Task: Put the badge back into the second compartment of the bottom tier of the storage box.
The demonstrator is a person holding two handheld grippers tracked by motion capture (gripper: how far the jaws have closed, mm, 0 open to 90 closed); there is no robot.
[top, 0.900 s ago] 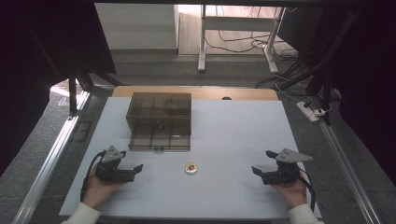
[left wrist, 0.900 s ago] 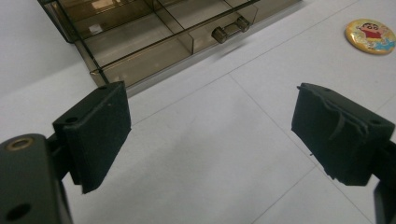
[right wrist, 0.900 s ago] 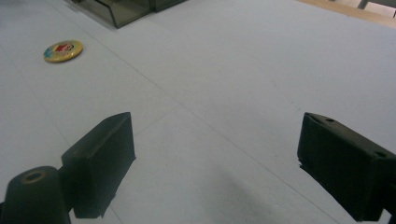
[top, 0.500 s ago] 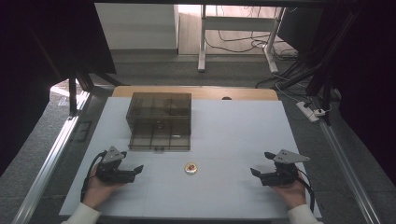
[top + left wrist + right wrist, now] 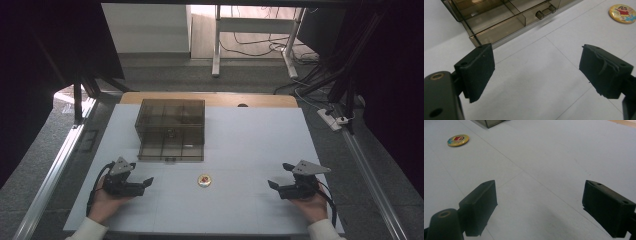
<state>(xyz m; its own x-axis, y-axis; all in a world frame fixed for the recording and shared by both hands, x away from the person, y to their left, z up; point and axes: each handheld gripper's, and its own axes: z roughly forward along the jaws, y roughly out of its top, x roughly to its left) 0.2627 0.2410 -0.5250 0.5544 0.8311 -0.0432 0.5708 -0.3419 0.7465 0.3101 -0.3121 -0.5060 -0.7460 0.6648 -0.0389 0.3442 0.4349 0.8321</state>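
Yellow cartoon badge (image 5: 203, 180); smoky brown drawer box (image 5: 171, 129); white table (image 5: 250, 145).

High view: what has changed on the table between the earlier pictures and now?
Almost nothing. The right gripper has drifted very slightly toward the person's edge of the table; its jaws stay apart and hold nothing. The left gripper stays where it was, jaws apart too. The round badge lies in the same spot between the grippers, untouched, and the smoky clear drawer box has not moved.
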